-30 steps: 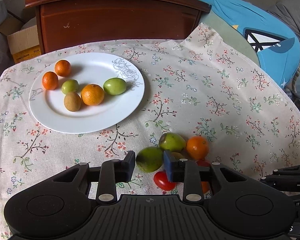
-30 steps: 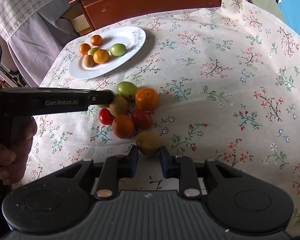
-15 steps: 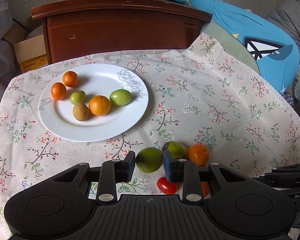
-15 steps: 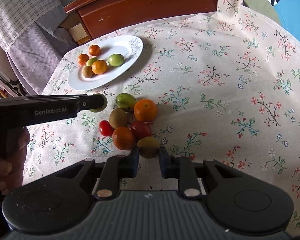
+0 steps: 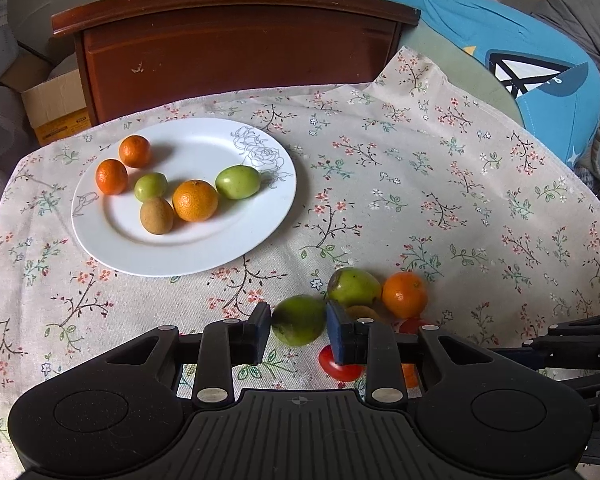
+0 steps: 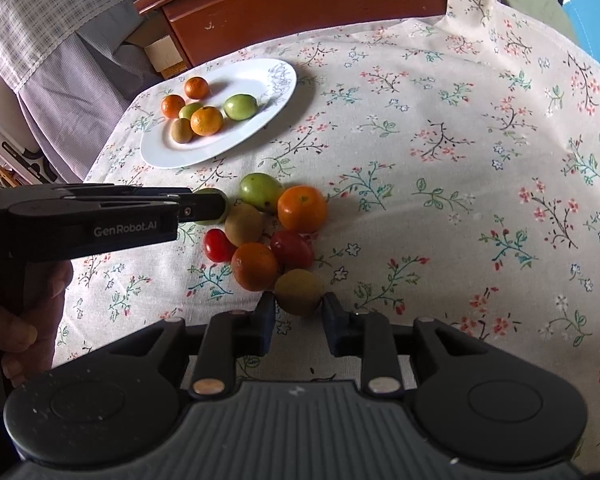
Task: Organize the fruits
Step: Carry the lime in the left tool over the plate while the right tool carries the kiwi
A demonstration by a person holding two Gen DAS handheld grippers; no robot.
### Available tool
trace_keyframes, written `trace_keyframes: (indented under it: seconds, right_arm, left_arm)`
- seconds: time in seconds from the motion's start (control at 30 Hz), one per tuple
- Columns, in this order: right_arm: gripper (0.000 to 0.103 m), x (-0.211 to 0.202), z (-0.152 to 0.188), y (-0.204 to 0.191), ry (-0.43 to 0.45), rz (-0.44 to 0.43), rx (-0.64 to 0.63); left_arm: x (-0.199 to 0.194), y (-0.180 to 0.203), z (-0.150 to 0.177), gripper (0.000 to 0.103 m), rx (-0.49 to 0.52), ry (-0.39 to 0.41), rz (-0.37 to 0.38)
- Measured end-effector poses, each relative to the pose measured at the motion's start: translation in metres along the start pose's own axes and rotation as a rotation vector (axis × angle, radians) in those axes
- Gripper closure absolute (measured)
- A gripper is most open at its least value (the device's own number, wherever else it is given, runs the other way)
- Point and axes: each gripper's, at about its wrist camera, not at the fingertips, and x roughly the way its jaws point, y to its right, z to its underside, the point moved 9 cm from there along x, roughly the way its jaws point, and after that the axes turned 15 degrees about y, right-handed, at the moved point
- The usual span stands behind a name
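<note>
The left gripper is clenched on a green fruit, its long axis level between the fingers. The right gripper is opening around a brown fruit. Loose fruits crowd beside both on the counter; the plate lies beyond.

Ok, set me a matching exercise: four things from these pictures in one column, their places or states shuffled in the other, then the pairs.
Things
1. left gripper
2. right gripper
3. white plate
4. red tomatoes

Places or states
A. in the loose pile on the cloth
B. shut on a green fruit
C. holds six fruits
D. shut on a brownish fruit

Pairs: 1-B, 2-D, 3-C, 4-A
</note>
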Motion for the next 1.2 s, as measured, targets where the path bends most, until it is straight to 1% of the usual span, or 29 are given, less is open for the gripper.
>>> trace_keyframes:
  seconds: [0.1,0.2,0.27,0.43,0.63,0.8,0.93,1.03,1.2]
  right_arm:
    - [0.078,-0.001,-0.001,0.0,-0.004,-0.005,0.009]
    - [0.078,-0.006,-0.01,0.001,0.028,0.006,0.01]
    - [0.078,-0.01,-0.021,0.002,0.064,0.01,0.028]
    - [0.078,-0.012,-0.051,-0.003,0.145,-0.015,0.06]
    - [0.078,-0.002,-0.083,-0.017,0.217,-0.037,0.062]
    - [0.078,0.011,-0.109,-0.034,0.267,-0.084,0.047]
    - [0.078,0.028,-0.124,-0.041,0.282,-0.107,0.046]
    - [0.079,0.043,-0.129,-0.042,0.265,-0.123,0.077]
    - [0.079,0.063,-0.136,-0.047,0.266,-0.128,0.045]
  left_arm:
    - [-0.004,-0.001,-0.006,0.075,0.003,0.021,-0.007]
    - [-0.005,-0.003,-0.009,0.075,-0.013,0.029,-0.015]
    - [-0.007,-0.005,-0.013,0.075,-0.012,0.039,-0.022]
    - [-0.014,-0.012,-0.029,0.075,-0.026,0.078,-0.045]
    - [-0.016,-0.029,-0.047,0.075,-0.03,0.106,-0.093]
    - [-0.016,-0.049,-0.064,0.075,-0.061,0.13,-0.13]
    - [-0.012,-0.066,-0.067,0.075,-0.104,0.121,-0.157]
    - [-0.006,-0.074,-0.069,0.075,-0.098,0.114,-0.182]
    - [0.007,-0.088,-0.071,0.075,-0.107,0.099,-0.208]
